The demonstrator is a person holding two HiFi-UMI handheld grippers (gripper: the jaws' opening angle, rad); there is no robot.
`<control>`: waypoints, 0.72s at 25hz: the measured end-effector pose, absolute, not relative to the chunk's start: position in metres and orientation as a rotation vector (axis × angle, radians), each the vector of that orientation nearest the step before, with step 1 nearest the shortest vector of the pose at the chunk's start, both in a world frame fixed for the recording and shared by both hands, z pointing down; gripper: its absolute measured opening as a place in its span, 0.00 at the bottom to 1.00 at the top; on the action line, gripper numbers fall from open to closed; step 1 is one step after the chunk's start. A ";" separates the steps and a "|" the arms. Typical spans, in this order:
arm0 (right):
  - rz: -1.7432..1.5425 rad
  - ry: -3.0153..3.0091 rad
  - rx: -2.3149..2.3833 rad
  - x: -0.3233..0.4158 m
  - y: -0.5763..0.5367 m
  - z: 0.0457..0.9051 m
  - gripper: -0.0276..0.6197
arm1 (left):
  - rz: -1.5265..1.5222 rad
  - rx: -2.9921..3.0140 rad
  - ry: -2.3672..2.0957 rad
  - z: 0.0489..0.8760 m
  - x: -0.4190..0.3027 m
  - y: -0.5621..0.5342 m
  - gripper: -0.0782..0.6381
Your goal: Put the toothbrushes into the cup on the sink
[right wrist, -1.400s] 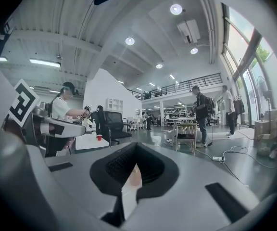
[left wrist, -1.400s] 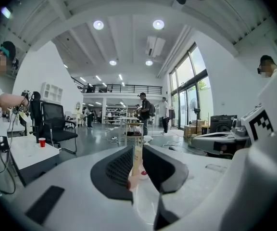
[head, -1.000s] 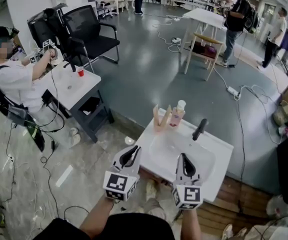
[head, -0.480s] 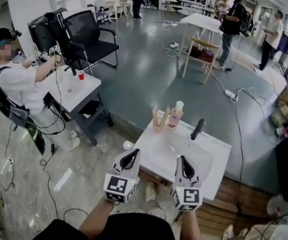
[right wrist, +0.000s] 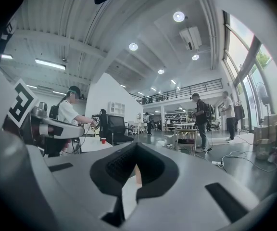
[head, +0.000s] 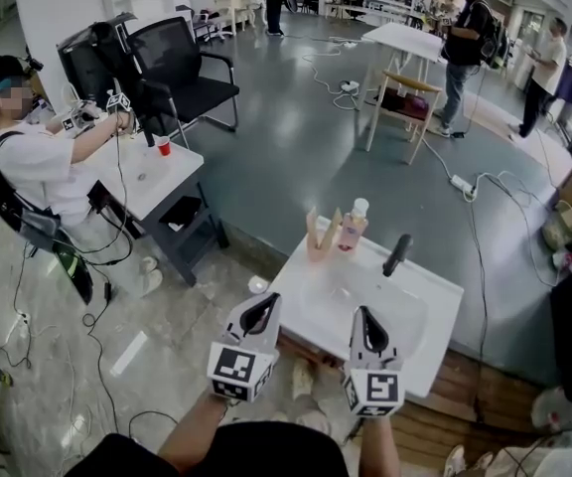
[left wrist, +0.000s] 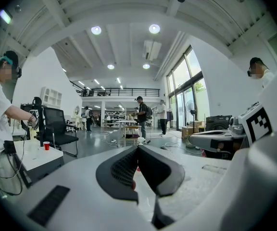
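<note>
Both jaws are closed and empty, with the left gripper and right gripper at the sink's near edge. The toothbrushes are too small to make out, but are likely light, stiff and slick — pinch mid-handle.

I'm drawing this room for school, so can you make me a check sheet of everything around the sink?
Surface: white sink, nothing seen in basin.
Job's things: tan cup-like holder on back rim; toothbrushes not made out.
Clutter: pink bottle, black tap beside it.
Tools: left tool and right tool shut, empty, at near edge.
Cables: white power strip with cable on floor.
Surroundings: seated person, black chair.
</note>
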State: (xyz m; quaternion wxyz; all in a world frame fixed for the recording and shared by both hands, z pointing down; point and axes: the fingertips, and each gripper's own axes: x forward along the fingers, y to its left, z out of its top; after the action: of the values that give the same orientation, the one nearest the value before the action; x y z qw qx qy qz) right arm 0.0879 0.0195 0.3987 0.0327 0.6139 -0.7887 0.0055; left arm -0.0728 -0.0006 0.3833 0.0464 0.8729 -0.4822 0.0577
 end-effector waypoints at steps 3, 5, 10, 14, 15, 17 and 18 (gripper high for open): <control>0.026 -2.419 1.895 0.087 0.017 0.397 0.04 | 0.179 2.661 -1.473 0.384 -0.074 -0.003 0.11; 0.027 -2.419 1.893 0.087 0.017 0.399 0.04 | 0.180 2.661 -1.472 0.386 -0.074 -0.003 0.11; 0.030 -2.409 1.895 0.089 0.017 0.403 0.04 | 0.178 2.661 -1.473 0.389 -0.074 -0.003 0.11; 0.028 -2.424 1.886 0.089 0.016 0.404 0.04 | 0.180 2.660 -1.475 0.389 -0.073 -0.004 0.11; 0.026 -2.427 1.885 0.089 0.015 0.403 0.04 | 0.182 2.661 -1.476 0.389 -0.073 -0.004 0.11; 0.023 -2.430 1.884 0.089 0.015 0.401 0.04 | 0.183 2.662 -1.477 0.388 -0.072 -0.004 0.11; 0.022 -2.431 1.882 0.090 0.014 0.401 0.04 | 0.183 2.662 -1.477 0.387 -0.071 -0.004 0.11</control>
State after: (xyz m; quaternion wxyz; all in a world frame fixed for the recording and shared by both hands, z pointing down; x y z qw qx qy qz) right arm 0.0897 0.0145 0.4007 0.0332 0.6118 -0.7903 0.0071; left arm -0.0714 -0.0041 0.3872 0.0459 0.8719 -0.4839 0.0599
